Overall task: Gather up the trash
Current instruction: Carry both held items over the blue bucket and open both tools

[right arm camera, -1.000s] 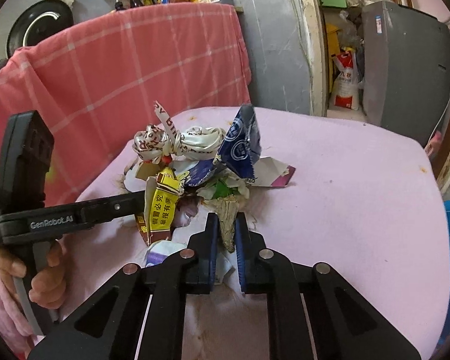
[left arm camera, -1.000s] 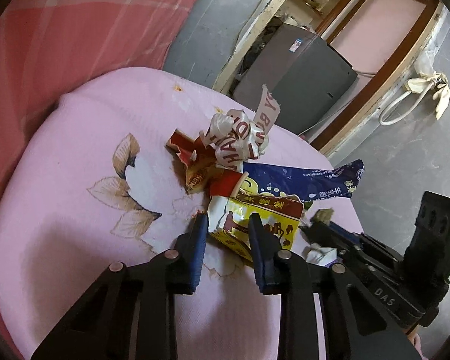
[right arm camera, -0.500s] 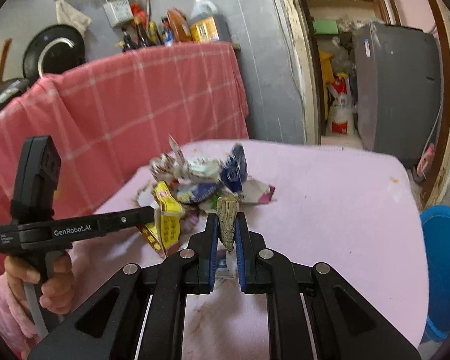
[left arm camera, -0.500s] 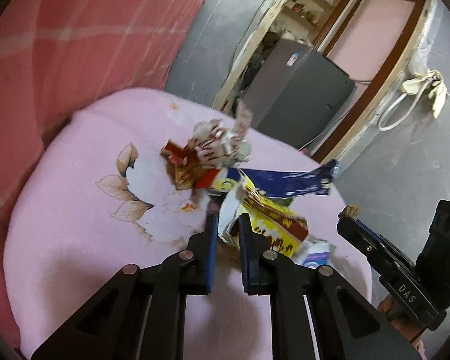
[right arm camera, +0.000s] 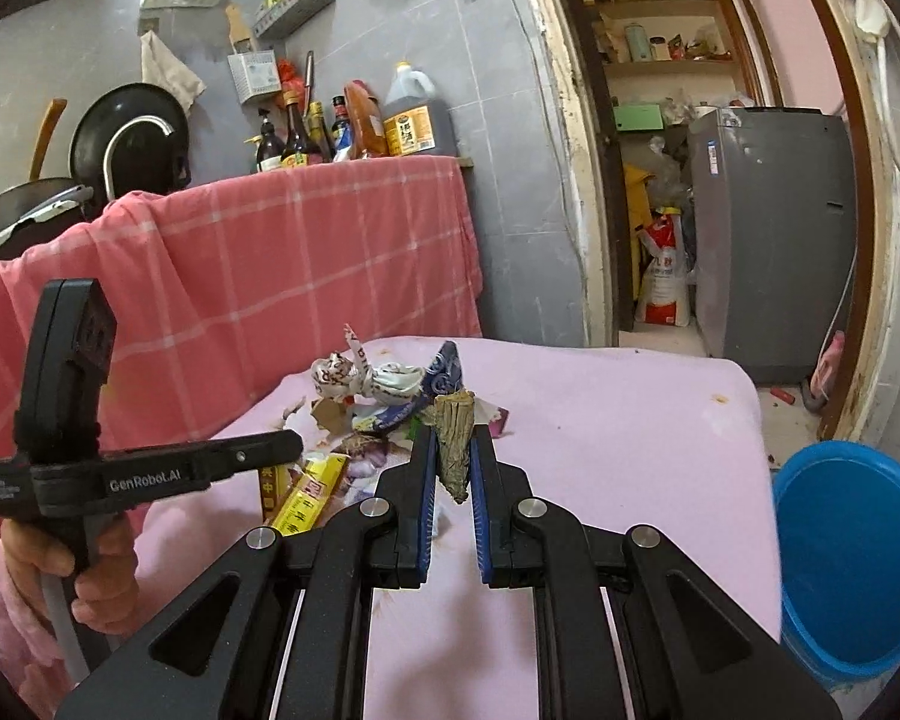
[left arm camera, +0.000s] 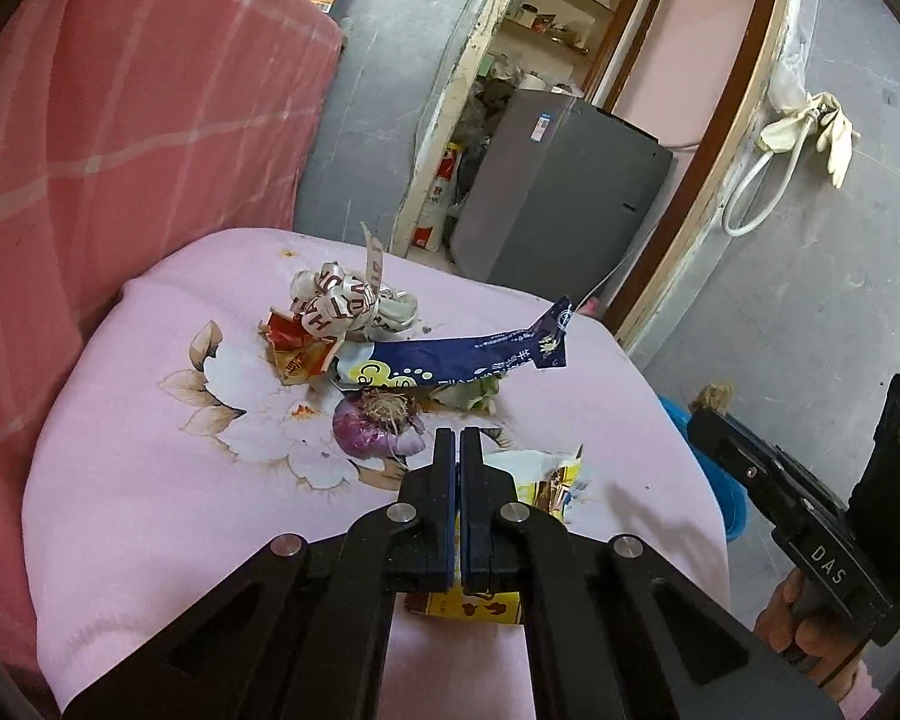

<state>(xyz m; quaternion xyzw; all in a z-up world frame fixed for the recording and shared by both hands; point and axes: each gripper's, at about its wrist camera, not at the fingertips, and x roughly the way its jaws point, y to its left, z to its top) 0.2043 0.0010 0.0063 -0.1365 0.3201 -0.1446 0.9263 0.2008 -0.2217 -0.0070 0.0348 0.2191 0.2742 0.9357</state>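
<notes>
A pile of trash lies on the pink floral cloth: a white crumpled wrapper with red letters, a dark blue wrapper, a red onion. My left gripper is shut on a yellow and red wrapper, which hangs below the fingers; it also shows in the right wrist view. My right gripper is shut on a dry brown husk and holds it above the cloth, near the pile.
A blue bucket stands on the floor right of the table. A red checked cloth covers a counter with bottles behind. A grey washing machine stands in the doorway beyond.
Both grippers have lifted and pulled back from the pile with their pieces. The left fingers closed on the yellow wrapper and dragged it out, uncovering the onion.
</notes>
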